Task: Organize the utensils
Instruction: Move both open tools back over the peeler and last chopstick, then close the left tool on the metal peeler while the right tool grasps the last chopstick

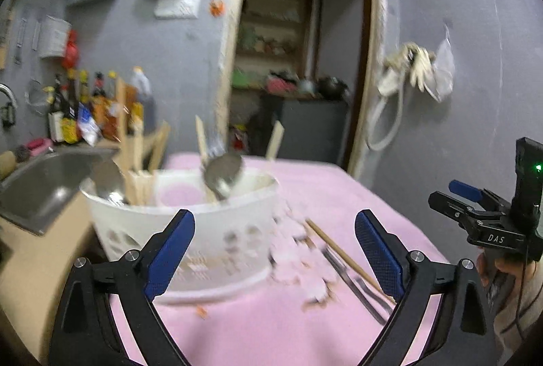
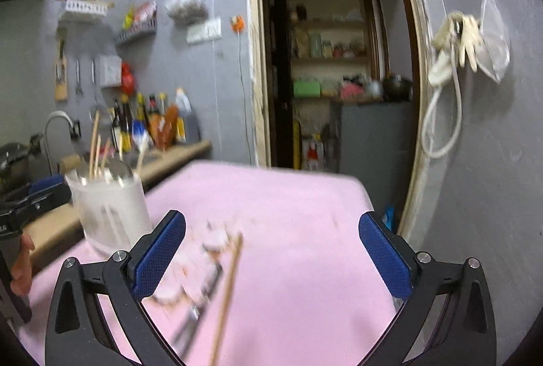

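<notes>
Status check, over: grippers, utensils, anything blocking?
Left gripper and right gripper open, empty. Chopstick and fork lie loose on pink cloth. White holder unobstructed.

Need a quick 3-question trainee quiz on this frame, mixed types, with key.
1. True or false: the left gripper is shut on a spoon.
2. What still lies on the pink cloth beside the white holder? A) chopstick and fork B) plate C) knife block
3. Fill in: the spoons and wooden sticks stand in the ____.

Key
1. False: both the left and the right gripper are open and empty.
2. A: the chopstick and fork.
3. holder
</notes>
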Demonstrator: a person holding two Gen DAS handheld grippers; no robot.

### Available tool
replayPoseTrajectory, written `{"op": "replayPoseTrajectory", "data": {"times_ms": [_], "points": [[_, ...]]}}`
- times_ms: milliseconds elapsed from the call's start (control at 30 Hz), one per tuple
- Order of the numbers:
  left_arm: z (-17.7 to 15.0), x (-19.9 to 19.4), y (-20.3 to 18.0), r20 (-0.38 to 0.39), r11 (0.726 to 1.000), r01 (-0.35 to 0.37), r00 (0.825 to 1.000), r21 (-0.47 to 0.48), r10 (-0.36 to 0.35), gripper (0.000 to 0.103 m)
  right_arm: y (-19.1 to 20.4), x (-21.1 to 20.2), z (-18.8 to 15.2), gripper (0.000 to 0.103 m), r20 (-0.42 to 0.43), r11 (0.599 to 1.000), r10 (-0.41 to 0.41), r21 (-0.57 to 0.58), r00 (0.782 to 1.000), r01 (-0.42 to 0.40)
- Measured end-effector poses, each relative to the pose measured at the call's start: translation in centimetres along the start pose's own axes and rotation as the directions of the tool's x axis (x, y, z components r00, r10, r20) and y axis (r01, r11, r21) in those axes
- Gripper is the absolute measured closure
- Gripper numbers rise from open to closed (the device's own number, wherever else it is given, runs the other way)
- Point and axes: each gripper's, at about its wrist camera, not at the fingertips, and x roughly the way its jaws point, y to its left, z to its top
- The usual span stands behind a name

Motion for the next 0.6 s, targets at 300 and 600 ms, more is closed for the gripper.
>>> {"op": "replayPoseTrajectory", "data": {"times_ms": [300, 600], "points": [[-2.1, 4.8, -2.4, -0.257, 0.995, 0.095, 0.962, -0.009, -0.094, 0.011, -0.7, 0.9, -4.4, 0.027, -0.254, 0.997, 0.069, -0.013, 0.965, -0.075], [-2.5, 8.6, -3.4, -0.425, 0.985, 0.163, 0.89, -0.051, -0.169, 0.029, 1.0, 2.7, -6.7, 0.056, -0.417, 0.975, 0.207, 0.019, 0.885, -0.22]]}}
